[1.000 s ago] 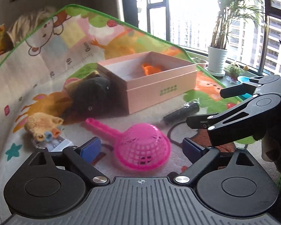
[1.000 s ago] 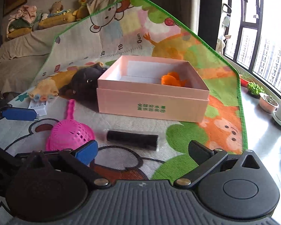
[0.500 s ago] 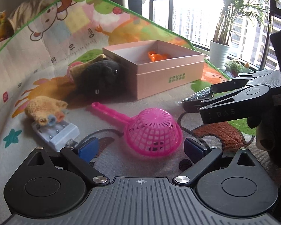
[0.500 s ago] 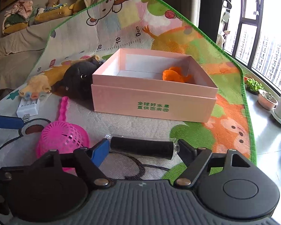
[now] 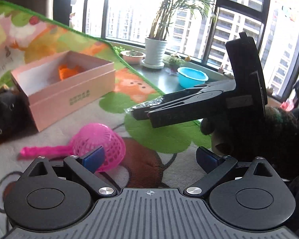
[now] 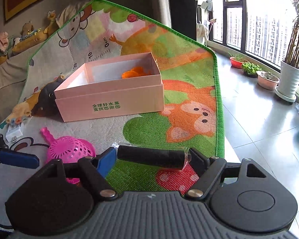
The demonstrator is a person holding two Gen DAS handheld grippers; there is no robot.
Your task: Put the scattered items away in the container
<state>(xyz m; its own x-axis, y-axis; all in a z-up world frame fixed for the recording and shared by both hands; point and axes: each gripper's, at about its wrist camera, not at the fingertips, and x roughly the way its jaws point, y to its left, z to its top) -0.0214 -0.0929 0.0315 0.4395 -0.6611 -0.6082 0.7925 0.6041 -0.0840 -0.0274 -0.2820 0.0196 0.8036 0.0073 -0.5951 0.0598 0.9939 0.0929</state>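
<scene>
The pink open box [image 6: 109,99] sits on the play mat with an orange item [image 6: 135,72] inside. My right gripper [image 6: 151,156] is shut on a black roll [image 6: 149,157] in clear wrap, gripped end to end and held just above the mat. In the left wrist view the same gripper [image 5: 143,117] hangs to the right of the box [image 5: 69,95]. My left gripper [image 5: 150,155] is open and holds nothing; a pink strainer [image 5: 97,141] lies by its left finger. A black plush toy [image 6: 47,95] lies against the box's left side.
A yellow plush [image 6: 20,111] and a white block [image 6: 14,131] lie left of the strainer. The mat's green edge [image 6: 219,99] meets grey floor tiles. Potted plants [image 5: 155,49] and a blue bowl [image 5: 193,76] stand along the window. A sofa with toys is at the back left.
My right gripper closed on the black roll and lifted it off the mat. The left gripper swung right, so its view now faces the window, and its jaws widened a little.
</scene>
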